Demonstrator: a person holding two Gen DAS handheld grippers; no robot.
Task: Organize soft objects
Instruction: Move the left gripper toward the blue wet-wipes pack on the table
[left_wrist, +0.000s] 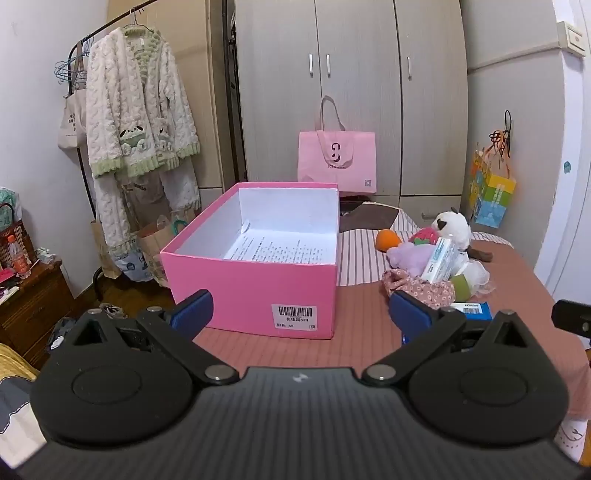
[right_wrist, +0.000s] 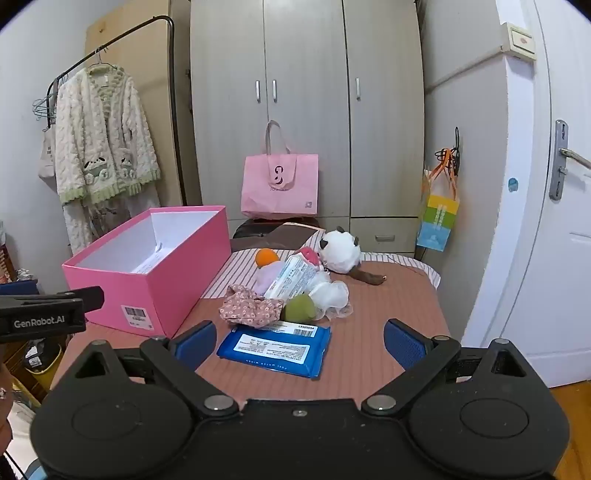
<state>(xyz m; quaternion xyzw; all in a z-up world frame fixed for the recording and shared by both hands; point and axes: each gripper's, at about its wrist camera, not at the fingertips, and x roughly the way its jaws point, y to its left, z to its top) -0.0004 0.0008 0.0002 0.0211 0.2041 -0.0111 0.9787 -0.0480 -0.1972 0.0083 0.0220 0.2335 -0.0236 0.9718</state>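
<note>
- Pink cardboard box (right_wrist: 147, 280) sits open ahead-left of the right gripper (right_wrist: 299, 345), directly ahead of the left gripper (left_wrist: 299, 314); only a printed paper sheet (left_wrist: 273, 249) visible inside. Likely the bin for the soft stuff.
- Right gripper: jaws spread wide, nothing between the pads. Left gripper: same, released, empty, blue pads either side of the box front.
- Blue wipes pack (right_wrist: 273, 349) lies flat just ahead of the right gripper, between its fingers' line. Looks squashy, slick film wrap, probably slippery; pinch across the short side, mid-body.
- Floral cloth (right_wrist: 251, 306) just beyond the pack, touching it. Limp, light, will drape; grab a bunched fold, not an edge.
- Green ball (right_wrist: 299, 308) beside the cloth, fuzzy and likely squeezable; may roll.
- White mesh puff (right_wrist: 330, 295) next to it, very light, compresses, easy grip anywhere.
- White tissue pack (right_wrist: 291, 277) leans tilted on the pile; soft-sided, may slide.
- White plush (right_wrist: 341, 251), farthest ahead-right; brown part (right_wrist: 367, 277) trails off it. Take the round body.
- Orange ball (right_wrist: 266, 257), purple plush (right_wrist: 267, 278), pink-red toy (right_wrist: 310, 254) at the back, partly hidden.
</note>
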